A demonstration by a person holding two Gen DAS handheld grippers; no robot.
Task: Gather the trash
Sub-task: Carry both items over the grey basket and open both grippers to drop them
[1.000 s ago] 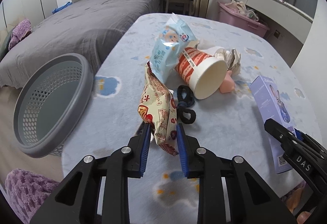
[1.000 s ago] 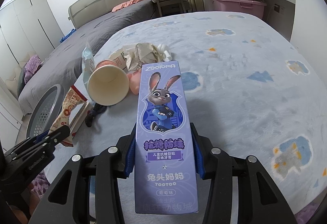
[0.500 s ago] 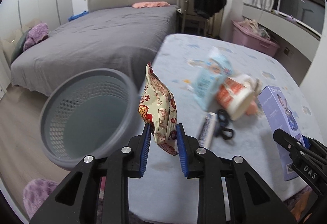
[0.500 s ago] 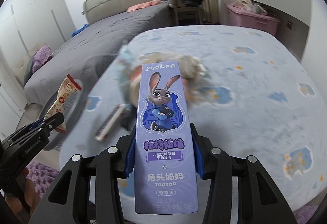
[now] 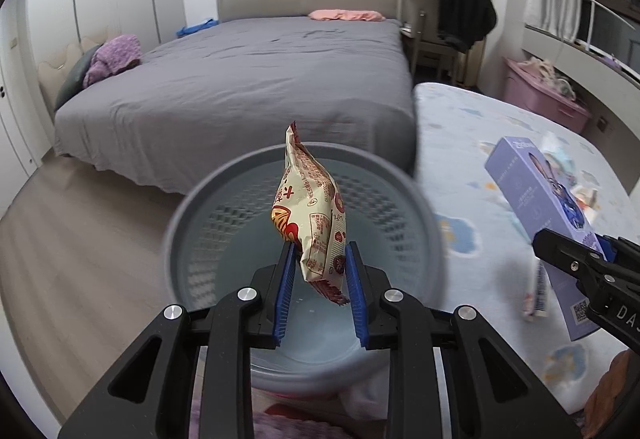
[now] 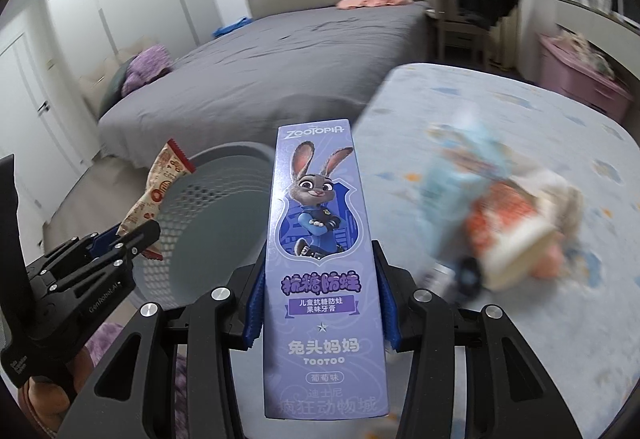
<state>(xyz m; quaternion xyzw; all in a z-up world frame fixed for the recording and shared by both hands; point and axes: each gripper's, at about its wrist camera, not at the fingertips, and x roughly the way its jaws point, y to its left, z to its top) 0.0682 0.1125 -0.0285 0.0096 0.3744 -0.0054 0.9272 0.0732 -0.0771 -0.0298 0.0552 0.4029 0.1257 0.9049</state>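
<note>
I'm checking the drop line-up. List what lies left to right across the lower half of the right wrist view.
Left tongs shut on the snack packet → grey perforated waste basket → purple Zootopia toothpaste box in the right tongs → blurred red-and-white paper cup on the bedspread.

I read "ZOOTOPIA" and "TOOTOO" on the purple box (image 6: 320,271), "GenRobot.AI" on the left gripper (image 6: 138,235), and "DAS" on the right gripper (image 5: 576,259).

Dim, even light — motion blur, fisheye-warped edges
</note>
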